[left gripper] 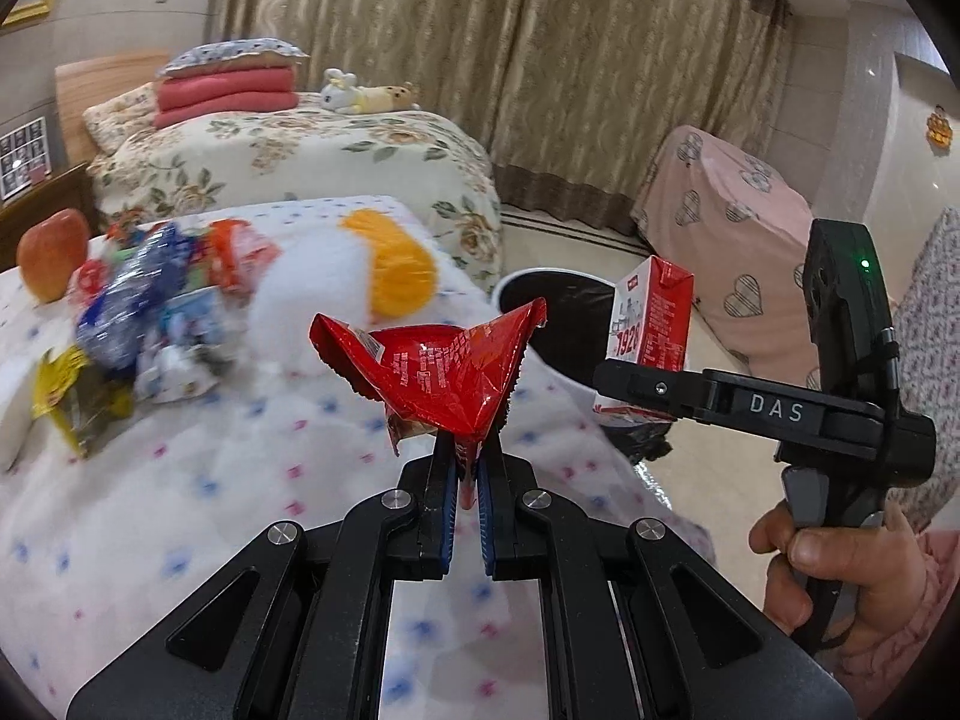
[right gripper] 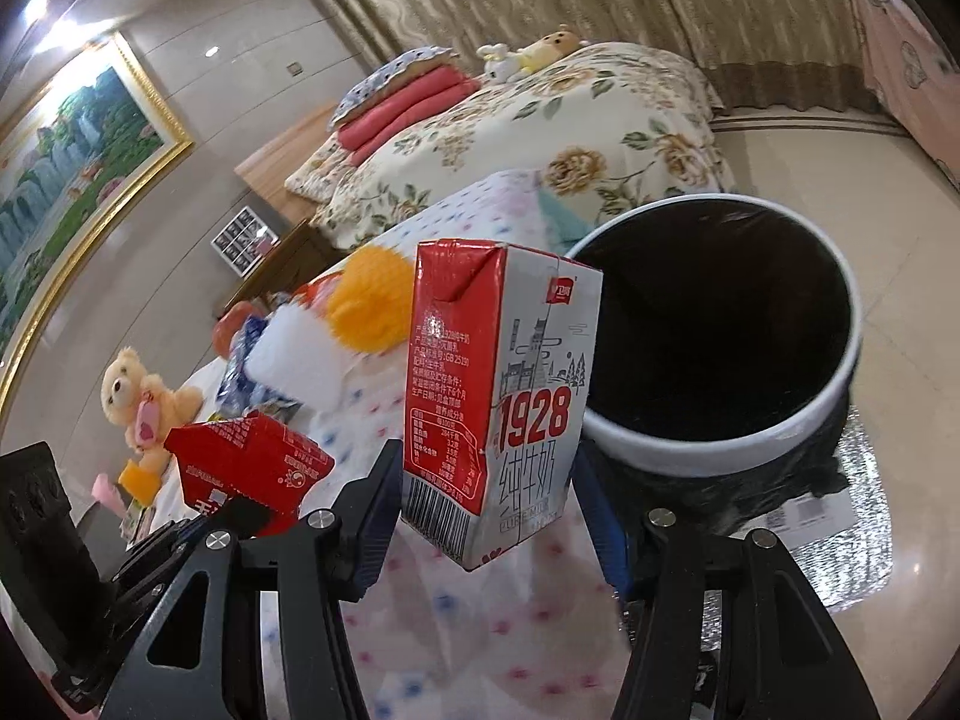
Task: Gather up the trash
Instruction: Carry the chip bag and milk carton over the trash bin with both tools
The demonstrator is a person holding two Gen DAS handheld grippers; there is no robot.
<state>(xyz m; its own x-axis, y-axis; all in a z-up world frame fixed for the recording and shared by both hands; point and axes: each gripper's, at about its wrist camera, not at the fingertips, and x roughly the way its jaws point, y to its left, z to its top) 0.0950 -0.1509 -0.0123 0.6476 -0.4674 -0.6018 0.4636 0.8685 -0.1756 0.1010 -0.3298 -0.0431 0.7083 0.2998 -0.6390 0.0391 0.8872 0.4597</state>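
Right wrist view — right claw [right gripper: 486,516] clamped on milk carton [right gripper: 510,396] beside bin rim [right gripper: 714,456]; left claw [left gripper: 467,468] clamped on red wrapper [left gripper: 444,372].

We hold a wrapper [left gripper: 441,378] in the left gripper [left gripper: 467,468], above the near bed [left gripper: 180,480]. Right of it, the right gripper [right gripper: 486,516] carries a carton [right gripper: 498,396] before the bin [right gripper: 780,432]. A trash pile [left gripper: 138,312] lies on the bed's left; a second bed [left gripper: 300,150] stands behind.
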